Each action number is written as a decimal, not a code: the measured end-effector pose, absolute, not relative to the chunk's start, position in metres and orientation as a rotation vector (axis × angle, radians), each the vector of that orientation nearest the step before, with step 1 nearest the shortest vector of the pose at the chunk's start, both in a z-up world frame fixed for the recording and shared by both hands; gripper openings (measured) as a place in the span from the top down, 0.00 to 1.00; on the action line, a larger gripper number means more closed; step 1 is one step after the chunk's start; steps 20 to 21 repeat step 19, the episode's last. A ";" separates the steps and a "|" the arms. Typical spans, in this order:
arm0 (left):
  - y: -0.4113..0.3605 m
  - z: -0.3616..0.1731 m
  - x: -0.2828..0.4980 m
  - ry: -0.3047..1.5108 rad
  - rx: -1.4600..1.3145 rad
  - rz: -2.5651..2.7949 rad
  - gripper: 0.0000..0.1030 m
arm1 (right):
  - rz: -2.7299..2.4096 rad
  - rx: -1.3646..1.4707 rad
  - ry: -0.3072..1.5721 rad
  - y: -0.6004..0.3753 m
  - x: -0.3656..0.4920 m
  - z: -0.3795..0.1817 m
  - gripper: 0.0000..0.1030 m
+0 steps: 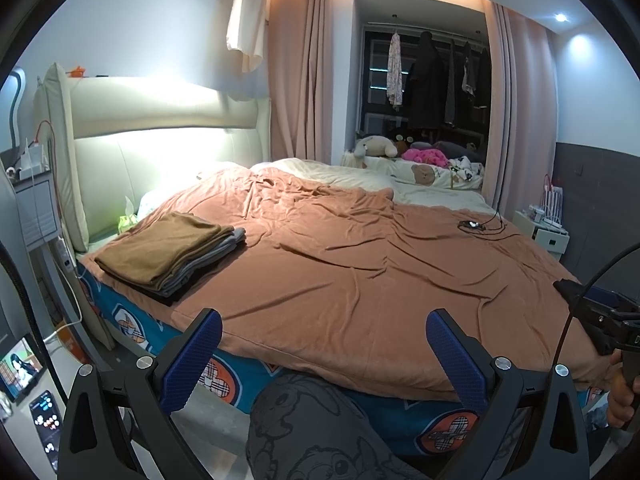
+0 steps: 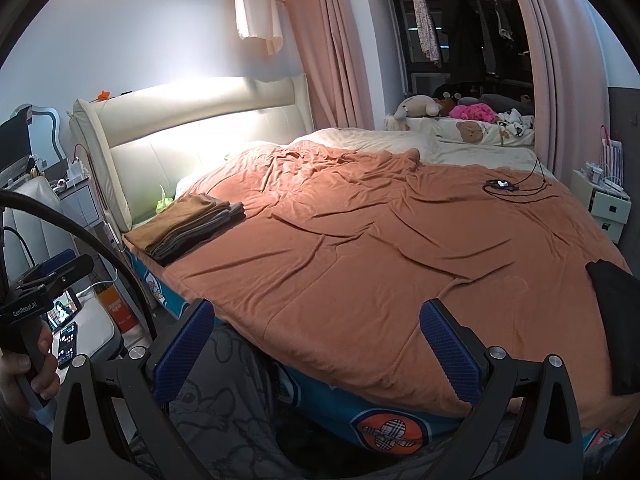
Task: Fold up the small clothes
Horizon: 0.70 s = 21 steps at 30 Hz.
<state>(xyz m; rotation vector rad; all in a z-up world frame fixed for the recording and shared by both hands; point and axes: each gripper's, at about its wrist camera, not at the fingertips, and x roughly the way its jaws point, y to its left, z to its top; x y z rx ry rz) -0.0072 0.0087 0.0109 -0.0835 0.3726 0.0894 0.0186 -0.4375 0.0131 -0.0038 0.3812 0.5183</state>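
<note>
A stack of folded clothes (image 1: 168,254), brown on top with grey and black beneath, lies at the near left corner of the bed; the right wrist view shows the stack (image 2: 188,226) too. A dark unfolded garment (image 2: 618,320) lies at the bed's right edge. My left gripper (image 1: 324,354) hovers open at the bed's near edge, nothing between its blue pads. My right gripper (image 2: 316,344) is also open and empty, over the near edge of the orange blanket (image 2: 360,248). Each gripper's body shows in the other view, held by a hand (image 2: 28,372).
The person's knee in grey cartoon-print trousers (image 1: 316,428) sits between the fingers. A small device with black cables (image 1: 474,225) lies far right on the blanket. A bedside shelf and a phone (image 1: 46,420) are left; a white nightstand (image 2: 604,204) is right.
</note>
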 end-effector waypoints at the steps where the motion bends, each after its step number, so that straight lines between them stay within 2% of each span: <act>1: 0.009 0.011 -0.007 0.373 -0.084 0.089 0.01 | 0.518 -0.003 0.382 -0.437 0.018 0.013 0.00; 21: 0.010 0.012 -0.011 0.356 -0.072 0.095 0.01 | 0.521 0.009 0.395 -0.437 0.023 0.014 0.00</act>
